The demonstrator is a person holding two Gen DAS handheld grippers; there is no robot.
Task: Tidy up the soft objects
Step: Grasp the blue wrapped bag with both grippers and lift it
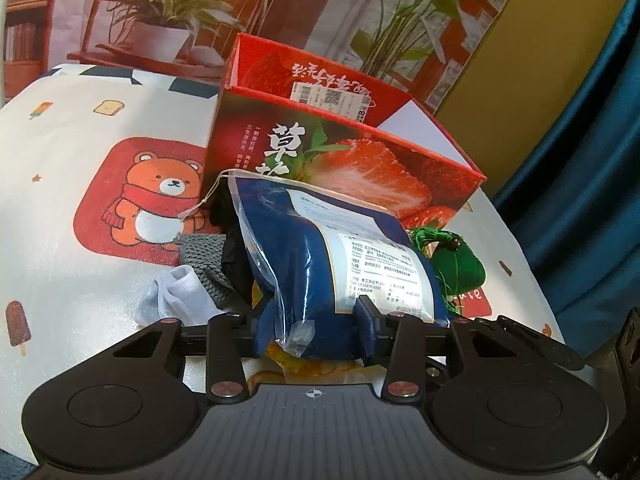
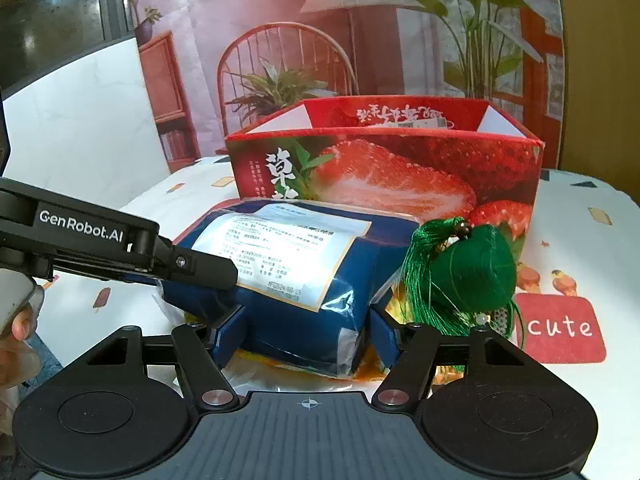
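Both grippers are clamped on the same blue bag (image 1: pixel 320 264). The left gripper (image 1: pixel 316 330) squeezes its near end at the bottom middle of its frame, and the right gripper (image 2: pixel 308 330) pinches the near end in its own view, fingers closed snug on the plastic. A green tassel ornament (image 2: pixel 460 276) sits just right of the bag. Behind stands an open strawberry box (image 2: pixel 384 168); a labeled packet shows inside. The left gripper reaches in level from the left of the right view.

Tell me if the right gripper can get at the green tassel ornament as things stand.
Probably not yet: the right gripper is closed on the blue bag, which the left gripper also grips. The green tassel ornament sits unobstructed just right of it, so it must release first.
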